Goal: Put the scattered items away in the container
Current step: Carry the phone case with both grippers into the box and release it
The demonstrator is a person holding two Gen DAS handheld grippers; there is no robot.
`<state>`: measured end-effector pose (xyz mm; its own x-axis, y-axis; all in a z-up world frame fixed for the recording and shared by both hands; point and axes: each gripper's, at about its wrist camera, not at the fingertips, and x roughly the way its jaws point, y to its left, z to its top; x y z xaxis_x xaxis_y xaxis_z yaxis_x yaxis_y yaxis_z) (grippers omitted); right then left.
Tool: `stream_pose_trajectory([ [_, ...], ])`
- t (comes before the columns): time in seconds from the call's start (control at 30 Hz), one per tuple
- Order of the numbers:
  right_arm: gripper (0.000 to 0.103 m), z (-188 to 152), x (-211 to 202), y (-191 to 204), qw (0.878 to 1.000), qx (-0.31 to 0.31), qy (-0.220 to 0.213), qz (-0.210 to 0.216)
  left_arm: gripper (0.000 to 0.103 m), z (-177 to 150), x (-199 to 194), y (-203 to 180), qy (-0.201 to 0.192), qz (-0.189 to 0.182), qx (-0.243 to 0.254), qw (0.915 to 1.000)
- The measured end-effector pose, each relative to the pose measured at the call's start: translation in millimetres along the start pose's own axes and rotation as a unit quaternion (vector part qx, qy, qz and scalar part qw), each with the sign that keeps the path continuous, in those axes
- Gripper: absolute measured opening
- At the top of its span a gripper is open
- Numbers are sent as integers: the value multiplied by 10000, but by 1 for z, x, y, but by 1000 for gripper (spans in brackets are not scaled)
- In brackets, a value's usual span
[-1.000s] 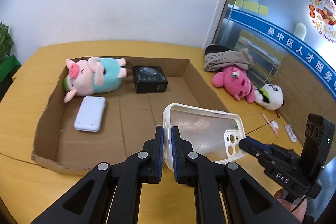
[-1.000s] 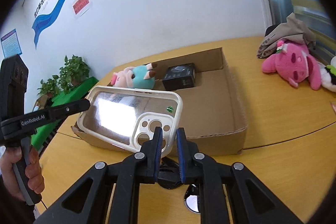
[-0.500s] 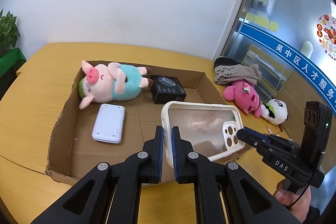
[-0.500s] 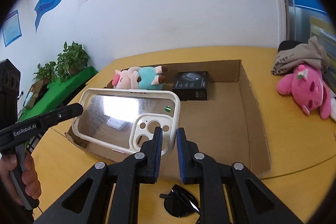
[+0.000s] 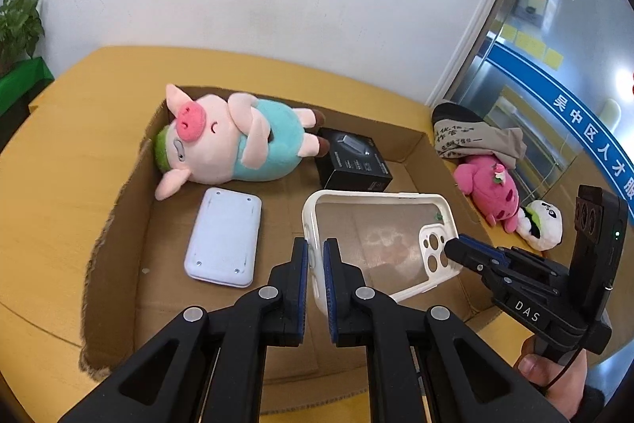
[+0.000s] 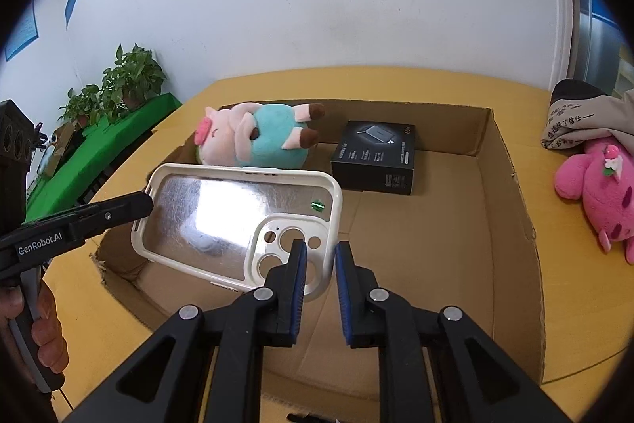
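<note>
- Phone case (image 5: 380, 244) (image 6: 237, 221): white-rimmed, clear-backed, held in the air above the cardboard box (image 5: 119, 224) (image 6: 515, 217); long axis runs roughly level from one gripper to the other, camera cut-outs at the right-hand end.
- Left hand-held gripper (image 5: 315, 260) (image 6: 144, 203): pads pinched on the plain short end.
- Right hand-held gripper (image 6: 319, 268) (image 5: 449, 248): jaws narrowly parted about the rim at the camera corner; a firm grip cannot be told.
- Box contents: pig plush (image 5: 230, 141), black carton (image 5: 352, 161), white device (image 5: 224, 236).
- On the table (image 5: 59, 153): pink plush (image 5: 489, 187), panda plush (image 5: 541, 224).
</note>
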<state>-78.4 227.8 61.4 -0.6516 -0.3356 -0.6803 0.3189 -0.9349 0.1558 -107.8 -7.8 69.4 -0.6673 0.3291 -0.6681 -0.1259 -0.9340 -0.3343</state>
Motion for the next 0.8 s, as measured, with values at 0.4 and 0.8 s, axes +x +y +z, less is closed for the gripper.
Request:
stream_pose_trajectory([
  [0.4,16,60,85,-55,9949,109,1006,-24,7,48,113,7,1083,155,-153,9939],
  [0.8,23,46,168,-65,9736,-66,2281,-27,7,48,170,22,1794,563,-297,9817],
])
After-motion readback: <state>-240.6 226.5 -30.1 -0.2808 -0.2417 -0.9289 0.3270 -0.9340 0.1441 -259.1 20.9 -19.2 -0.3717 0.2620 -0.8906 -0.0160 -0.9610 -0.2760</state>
